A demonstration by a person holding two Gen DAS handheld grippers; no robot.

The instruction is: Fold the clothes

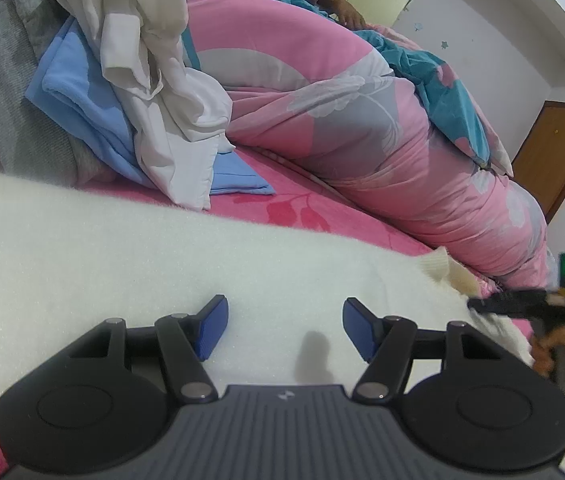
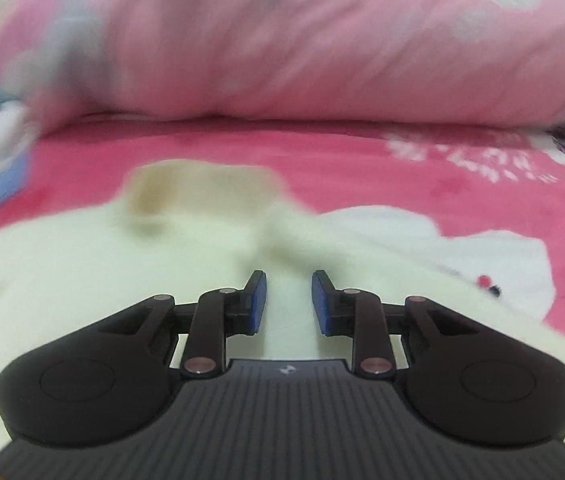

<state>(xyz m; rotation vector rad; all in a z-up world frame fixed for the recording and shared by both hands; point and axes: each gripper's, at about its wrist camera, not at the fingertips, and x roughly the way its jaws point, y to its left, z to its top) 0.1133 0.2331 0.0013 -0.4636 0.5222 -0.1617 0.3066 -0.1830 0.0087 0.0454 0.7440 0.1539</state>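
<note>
Both tools hover released over the white fleece garment (image 1: 122, 248) on the bed (image 1: 322, 216), left tool (image 1: 284, 330) wide, right tool (image 2: 288, 304) narrow, probably to pick an edge for folding.

No text can be read; white marks on the pink bedsheet (image 2: 462, 168) are too blurred.

fuzzy white knit garment (image 1: 122, 248), plush pink bedsheet (image 1: 302, 204), smooth cotton quilt (image 1: 362, 128), matt black plastic tongs (image 1: 284, 330)
</note>
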